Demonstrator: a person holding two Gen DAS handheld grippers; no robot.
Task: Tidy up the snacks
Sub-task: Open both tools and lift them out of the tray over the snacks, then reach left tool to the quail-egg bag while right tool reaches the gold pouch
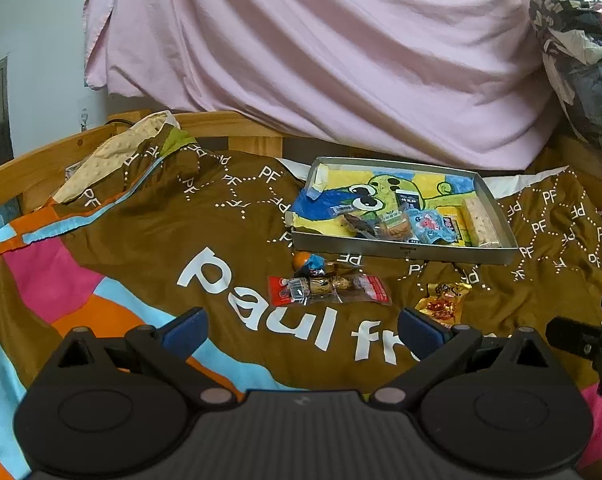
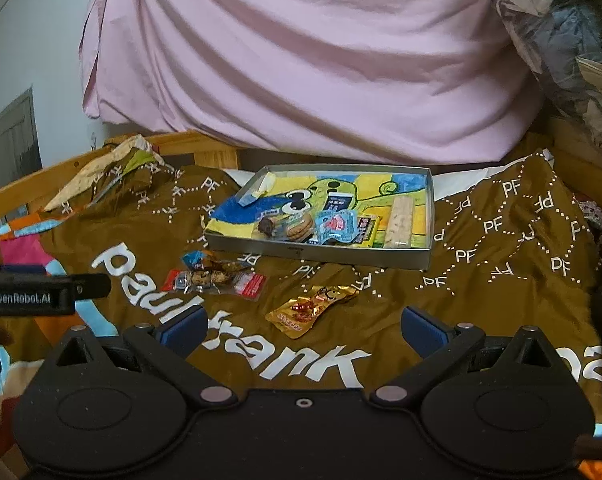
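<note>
Snacks [image 2: 217, 280] lie on the brown blanket [image 2: 481, 300] near the tray [image 2: 321, 254]. The left gripper [image 1: 301, 330] and right gripper [image 2: 303, 326] both hang wide apart, holding nothing.

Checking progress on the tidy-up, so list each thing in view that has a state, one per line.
Left gripper: open, empty, over the blanket.
Right gripper: open, empty.
Tray: on the blanket, uncovered, partly filled with snacks.
Red packet: outside the tray, lying flat.
Gold packet: outside the tray, lying flat, sealed.
Blue candy: outside the tray, wrapped.
</note>
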